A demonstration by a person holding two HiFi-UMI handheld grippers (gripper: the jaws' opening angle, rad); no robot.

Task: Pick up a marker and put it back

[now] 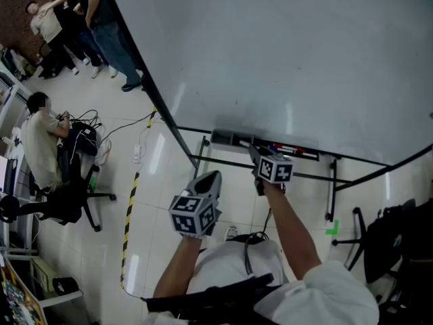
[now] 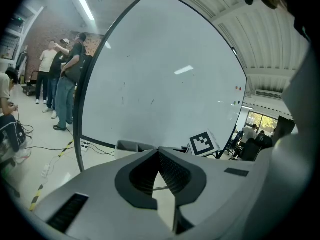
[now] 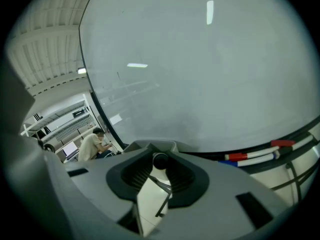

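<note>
A marker with a black end (image 3: 160, 161) sits between the tips of my right gripper (image 3: 160, 165), whose pads stand tight against it on both sides. In the head view this right gripper (image 1: 254, 154) is at the left part of the whiteboard's grey tray (image 1: 226, 139). More markers (image 1: 292, 150) lie in the tray to its right, among them a red-capped marker (image 3: 240, 156) and a blue one (image 3: 227, 162). My left gripper (image 1: 211, 177) hangs lower and further left, away from the tray. The left gripper (image 2: 159, 150) is shut, its tips meeting with nothing between them.
The large whiteboard (image 1: 270, 59) fills the upper view on a black stand (image 1: 331, 188). A seated person (image 1: 40, 147), an office chair (image 1: 74, 202) and cables (image 1: 128, 127) are at the left, with standing people (image 1: 101, 26) behind. Yellow-black tape (image 1: 128, 215) marks the floor.
</note>
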